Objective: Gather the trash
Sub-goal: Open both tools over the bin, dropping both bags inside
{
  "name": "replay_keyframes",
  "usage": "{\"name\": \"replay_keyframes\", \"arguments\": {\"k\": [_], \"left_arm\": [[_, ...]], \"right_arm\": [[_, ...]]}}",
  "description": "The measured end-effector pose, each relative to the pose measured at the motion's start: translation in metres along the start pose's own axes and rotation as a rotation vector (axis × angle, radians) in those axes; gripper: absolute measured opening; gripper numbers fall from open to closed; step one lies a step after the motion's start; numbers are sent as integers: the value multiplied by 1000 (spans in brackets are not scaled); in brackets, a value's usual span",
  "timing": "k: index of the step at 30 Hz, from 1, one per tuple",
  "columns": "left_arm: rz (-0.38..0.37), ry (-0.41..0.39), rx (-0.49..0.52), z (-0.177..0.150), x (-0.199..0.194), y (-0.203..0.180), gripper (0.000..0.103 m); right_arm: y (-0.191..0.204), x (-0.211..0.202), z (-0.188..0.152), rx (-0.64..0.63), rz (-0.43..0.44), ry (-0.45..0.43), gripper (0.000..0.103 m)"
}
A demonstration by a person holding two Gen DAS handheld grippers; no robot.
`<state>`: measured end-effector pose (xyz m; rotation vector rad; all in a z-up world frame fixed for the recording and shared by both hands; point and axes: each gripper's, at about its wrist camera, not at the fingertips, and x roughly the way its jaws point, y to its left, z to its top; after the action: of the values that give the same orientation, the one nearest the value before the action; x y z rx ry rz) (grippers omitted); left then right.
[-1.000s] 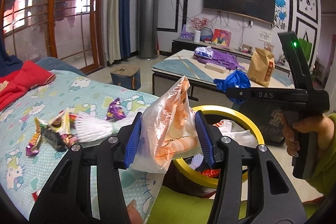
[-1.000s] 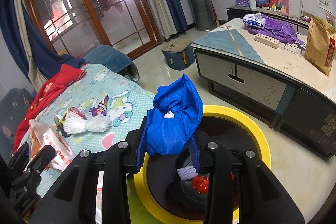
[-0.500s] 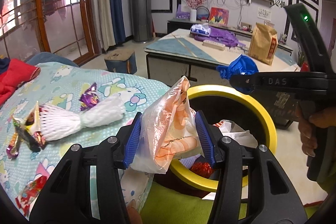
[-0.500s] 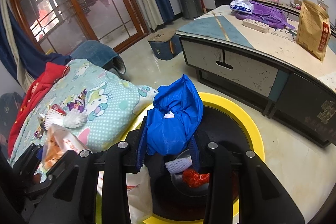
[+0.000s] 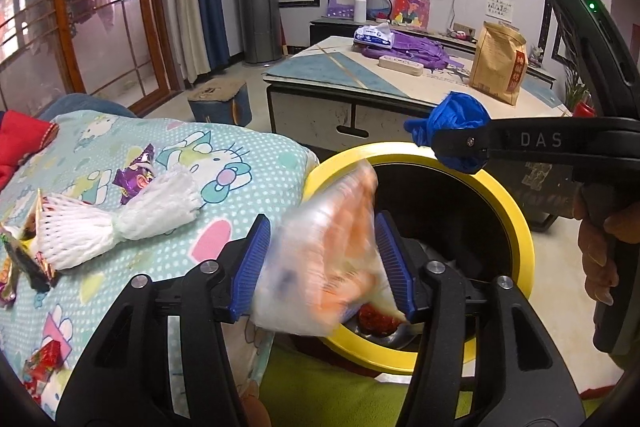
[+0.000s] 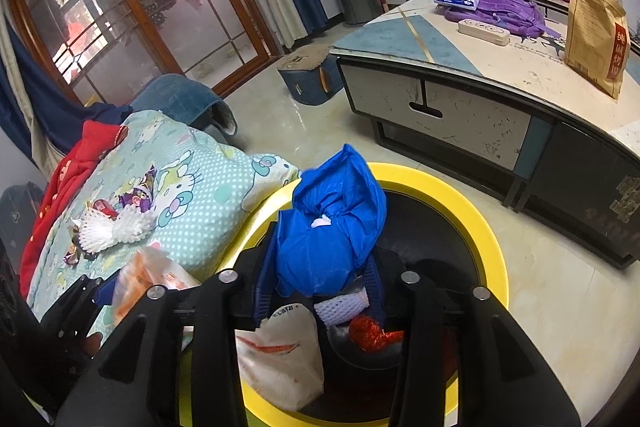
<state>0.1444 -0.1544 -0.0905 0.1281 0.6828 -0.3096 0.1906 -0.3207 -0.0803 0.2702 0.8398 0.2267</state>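
Low in the frame, the left gripper (image 5: 324,263) is loosening around a blurred orange snack bag (image 5: 332,255) just over the yellow bin's (image 5: 516,227) near rim, while the right gripper (image 6: 320,287), easing too, is holding a blue bag (image 6: 332,227) above the opening.

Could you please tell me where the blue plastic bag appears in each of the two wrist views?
Left wrist view: the blue plastic bag is at upper right, between the right gripper's fingers.
Right wrist view: the bag is at centre, above the bin's opening.
Shared landmark: the yellow-rimmed bin.
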Motion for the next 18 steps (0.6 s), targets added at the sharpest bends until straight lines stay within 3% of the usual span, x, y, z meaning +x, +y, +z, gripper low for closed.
{"name": "replay_keyframes", "arguments": {"k": [5,11,14,18], "left_arm": [[-13,-3,-28,1,-4,6,64],[-7,-47,-83,4,-22,18,83],[8,-77,-113,6,-35,26,90],[39,-125,-147,9,-52,38,92]], "right_arm": [[0,-4,1,2,-7,-13,51],[11,-14,2,-27,-7,-41,56],[22,-21,3,-56,14,-70,57],[41,-34,2,-103,48,-118,62]]}}
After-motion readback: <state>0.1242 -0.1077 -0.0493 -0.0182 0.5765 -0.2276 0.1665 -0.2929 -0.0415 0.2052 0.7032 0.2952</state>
